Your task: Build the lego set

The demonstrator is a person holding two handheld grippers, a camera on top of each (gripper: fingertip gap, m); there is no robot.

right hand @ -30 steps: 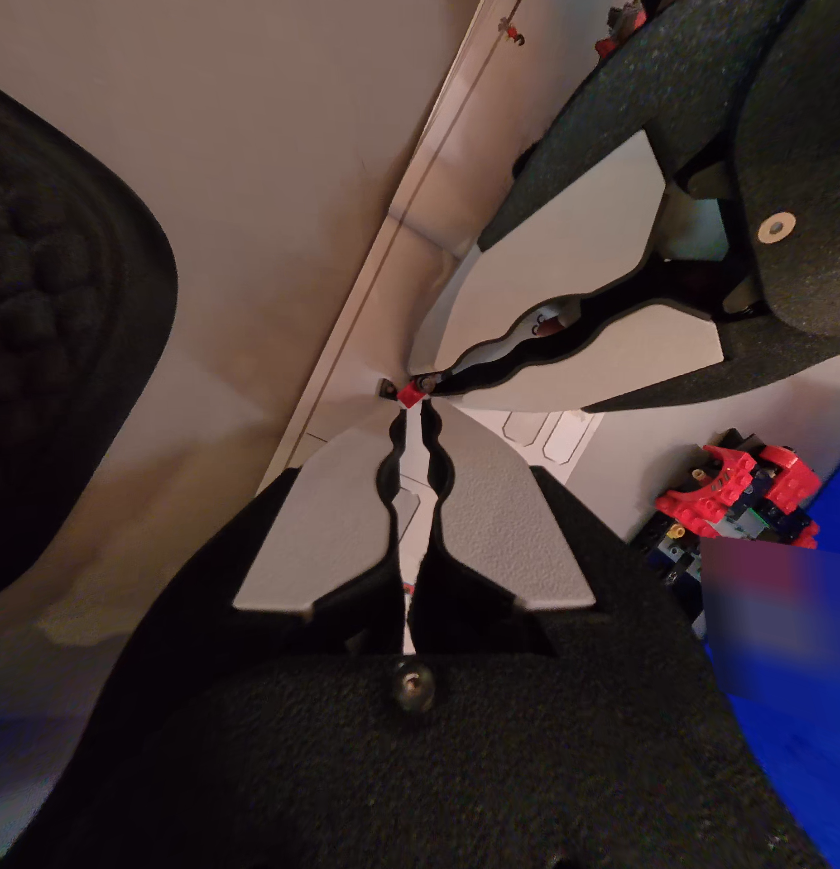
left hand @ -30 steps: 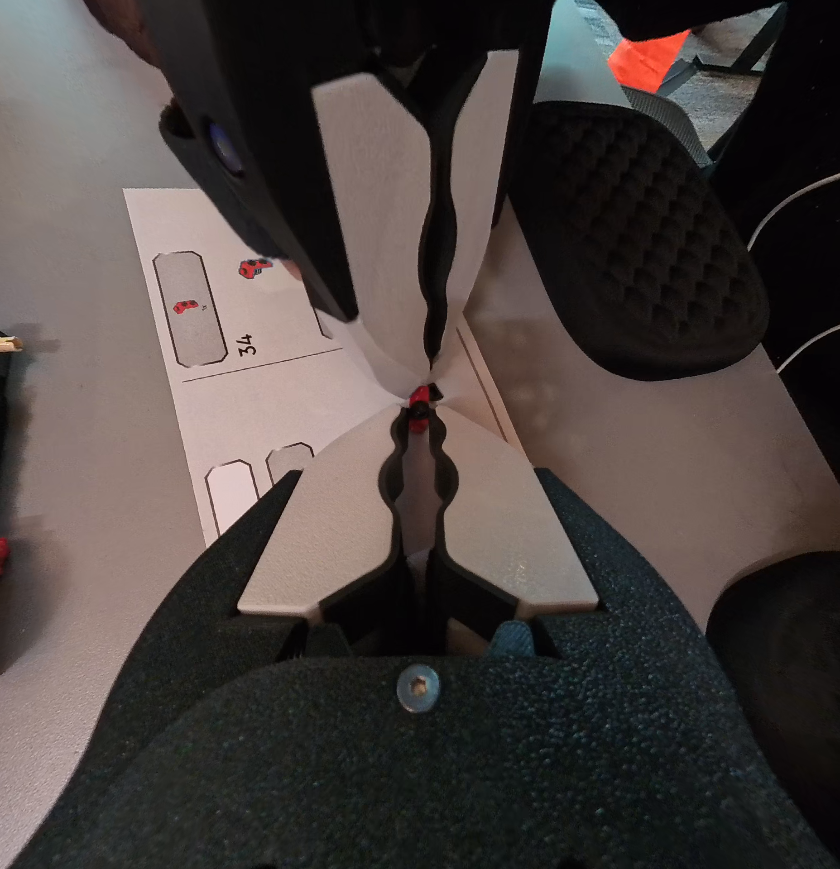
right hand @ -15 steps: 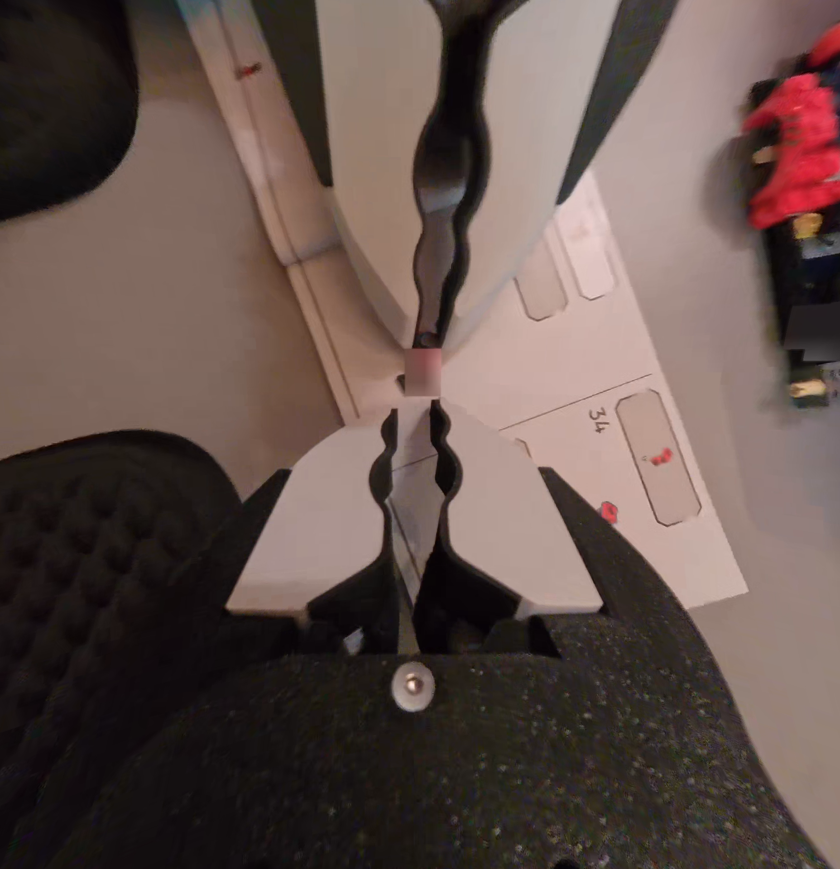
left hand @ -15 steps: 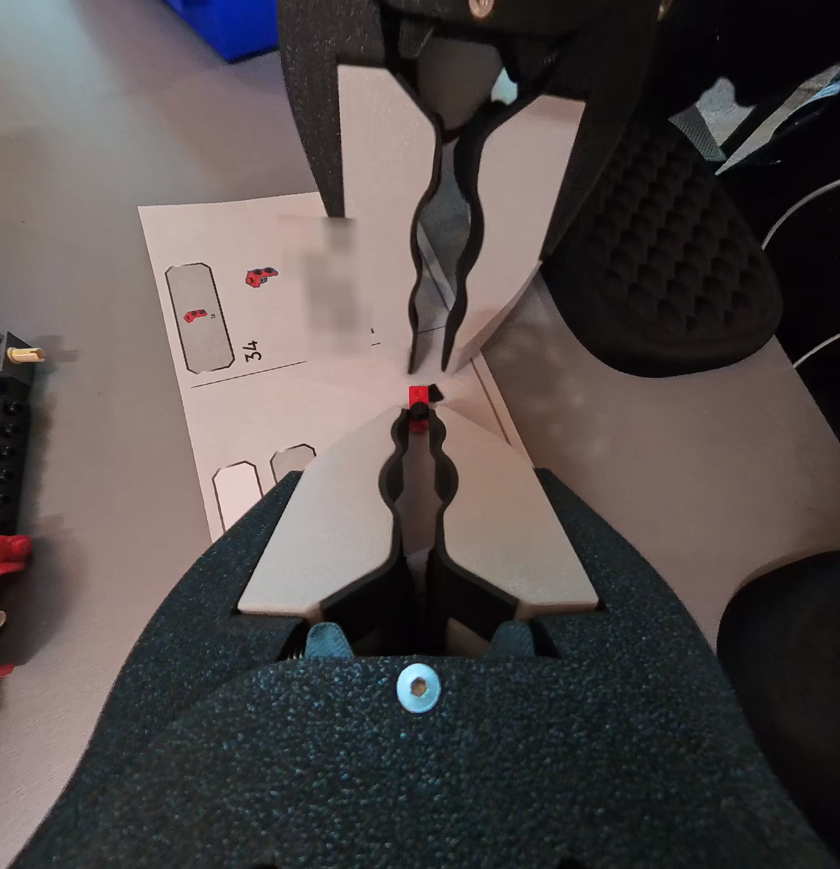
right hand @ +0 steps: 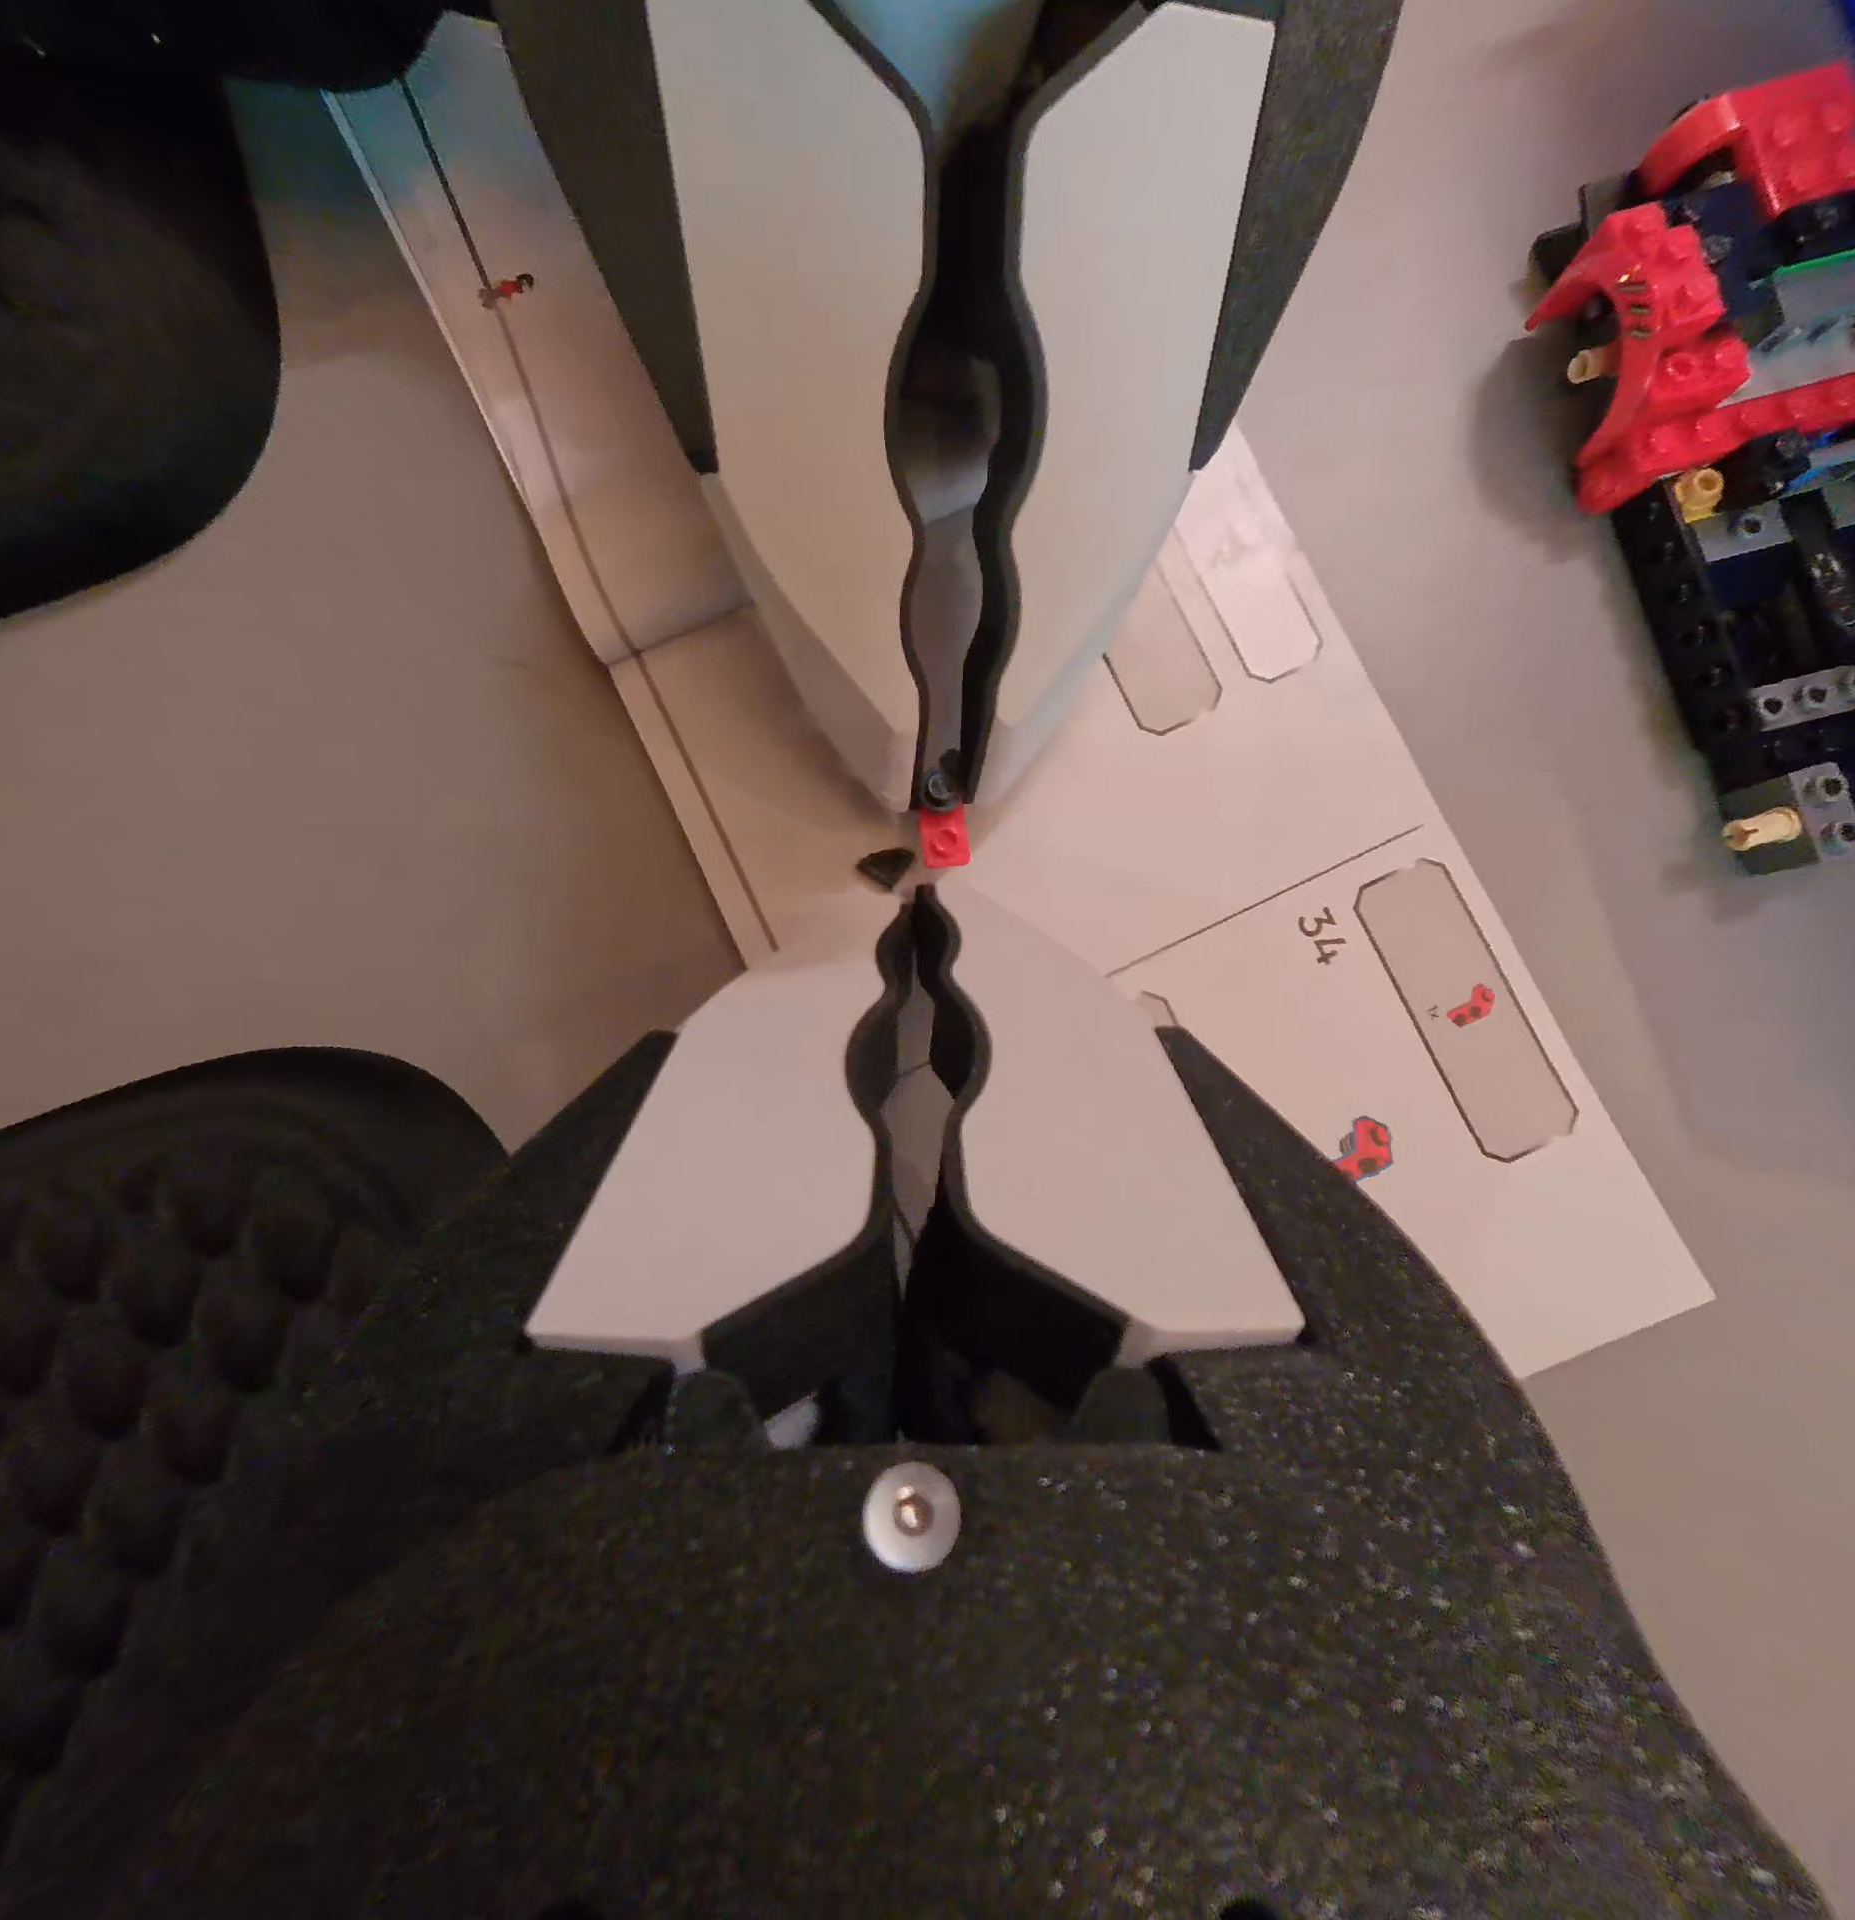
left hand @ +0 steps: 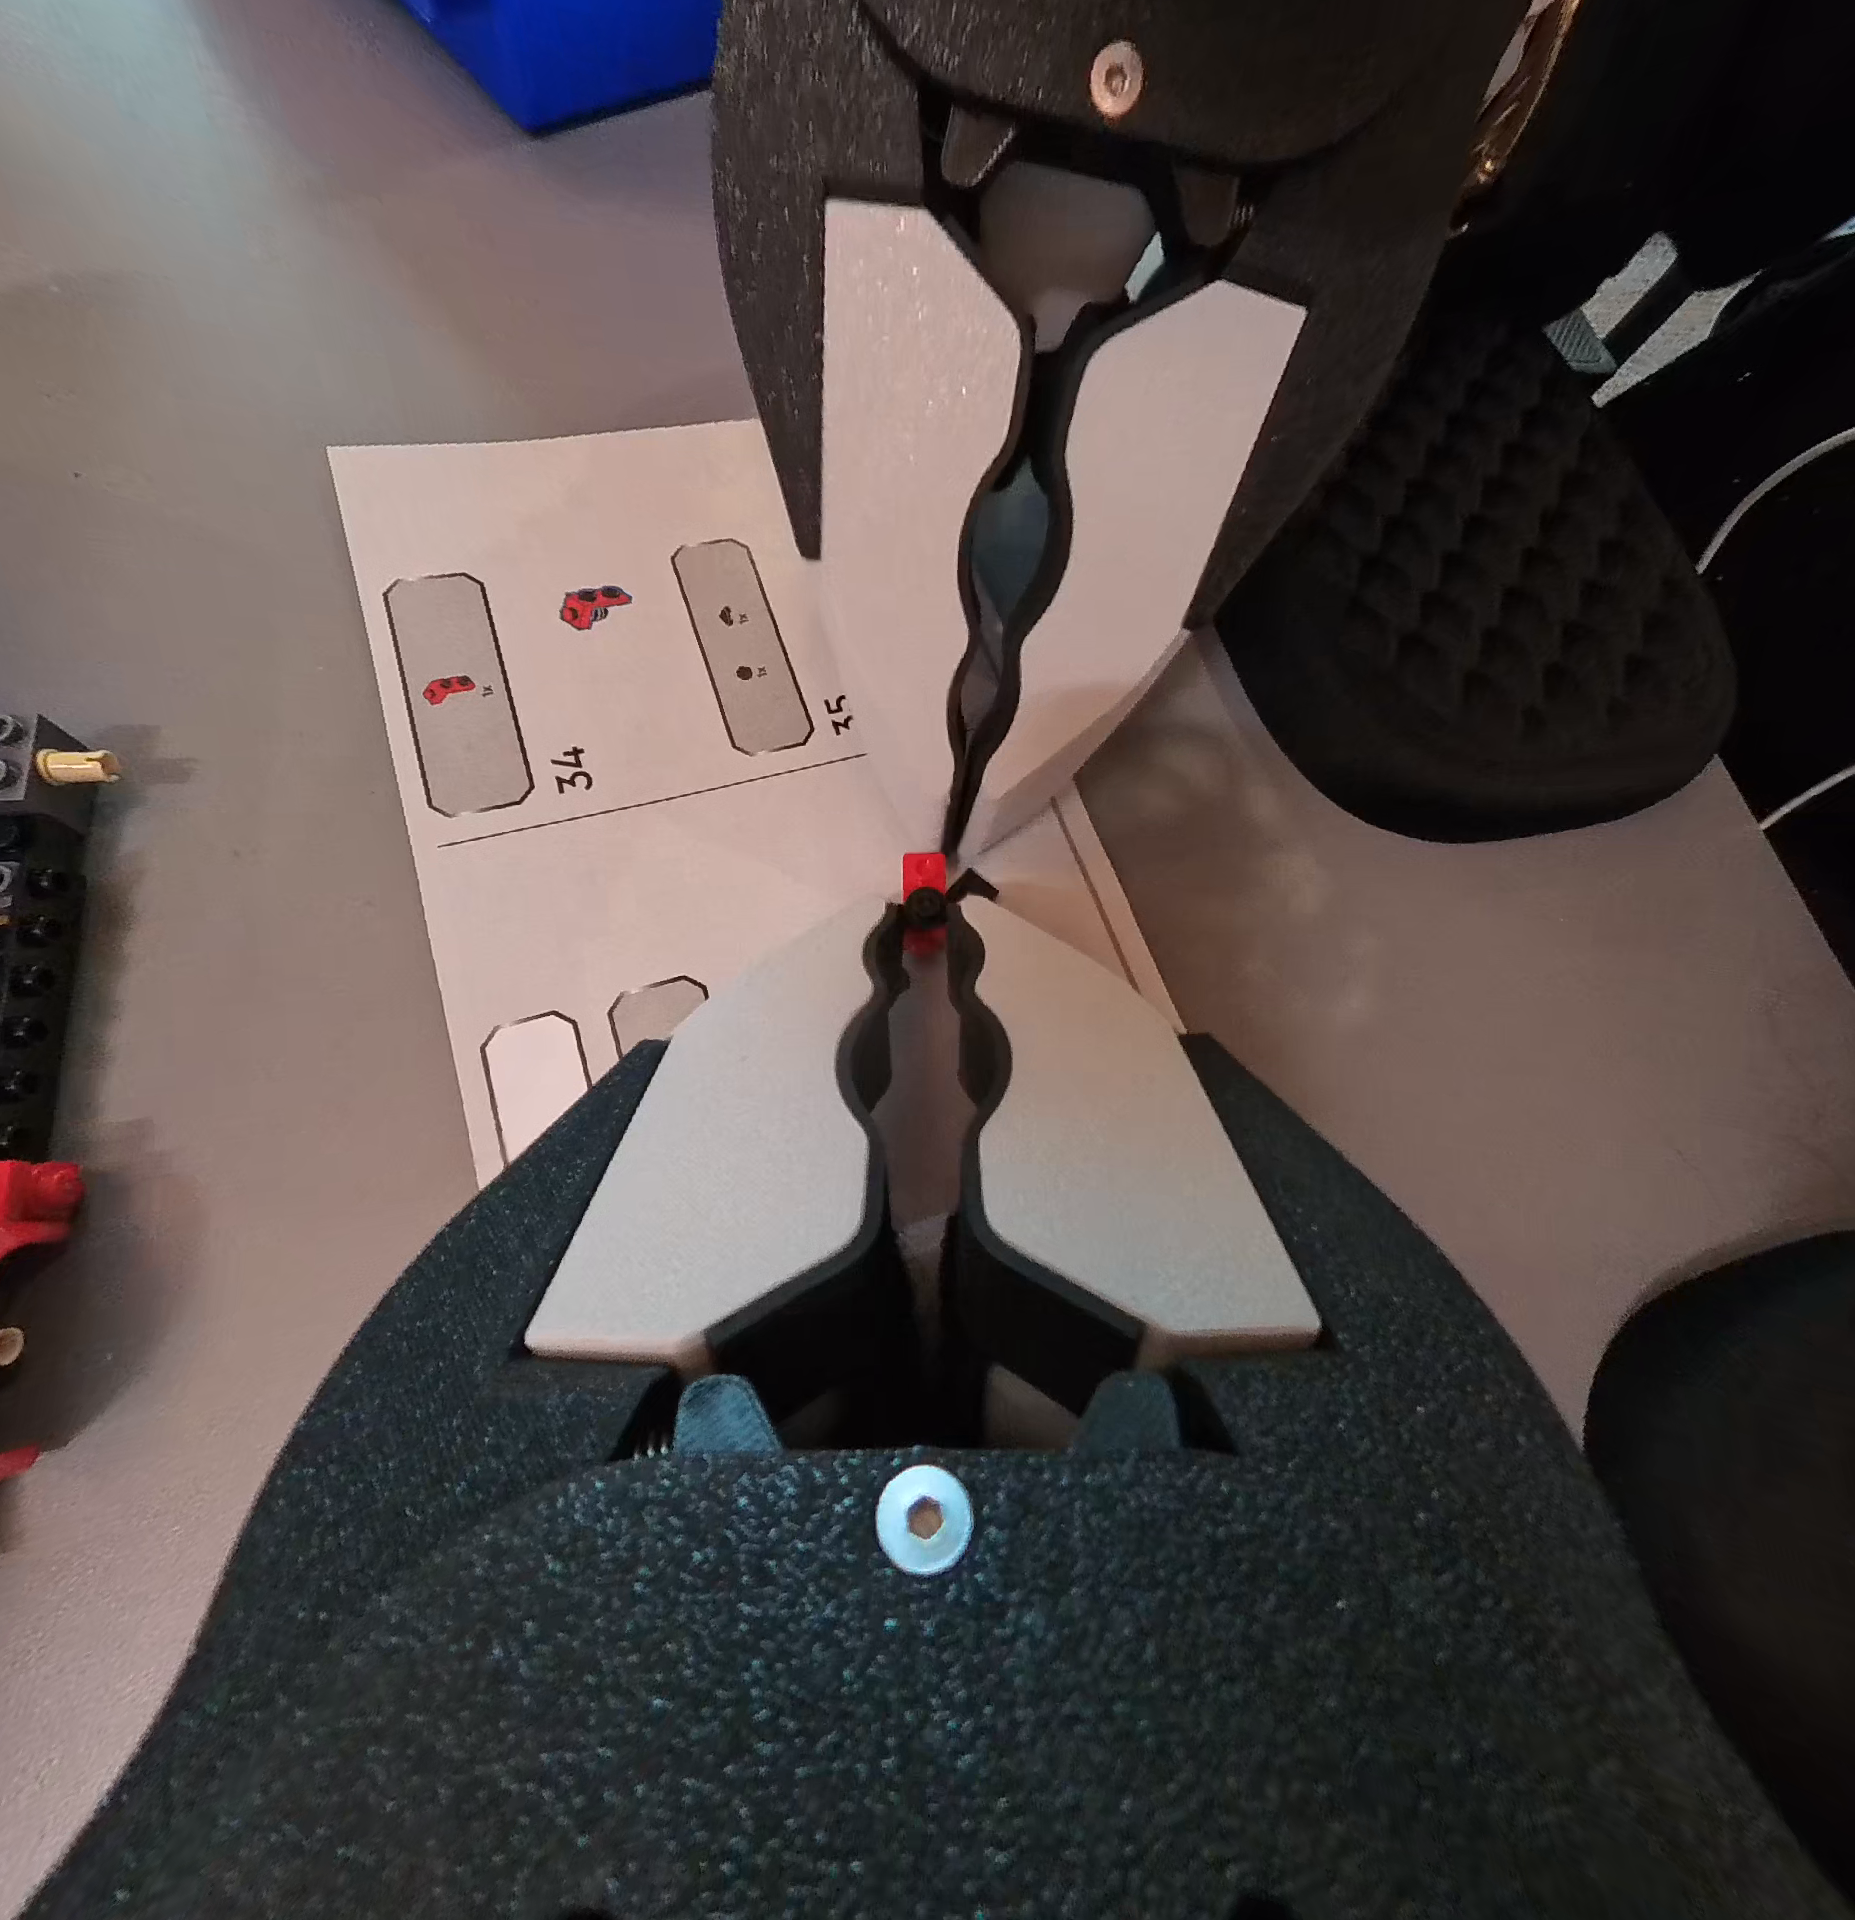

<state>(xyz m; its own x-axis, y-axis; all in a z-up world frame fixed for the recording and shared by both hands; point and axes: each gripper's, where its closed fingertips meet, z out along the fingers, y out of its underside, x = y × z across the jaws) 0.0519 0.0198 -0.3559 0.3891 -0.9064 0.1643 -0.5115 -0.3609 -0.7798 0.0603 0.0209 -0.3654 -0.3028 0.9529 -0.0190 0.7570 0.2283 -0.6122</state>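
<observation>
While the two claws meet tip to tip at mid-frame over the instruction sheet (left hand: 632, 894), the left claw (left hand: 923, 925) pinches a tiny red brick (left hand: 924, 871) with a black stud on it. The right claw (right hand: 928, 902) has its tips pressed together just short of that brick, apparently holding nothing. A small black piece (right hand: 885, 864) lies loose on the paper beside them. That brick looks light, hard and slippery, so grip its flat sides squarely. The half-built model (right hand: 1754, 540) waits at the right edge.
</observation>
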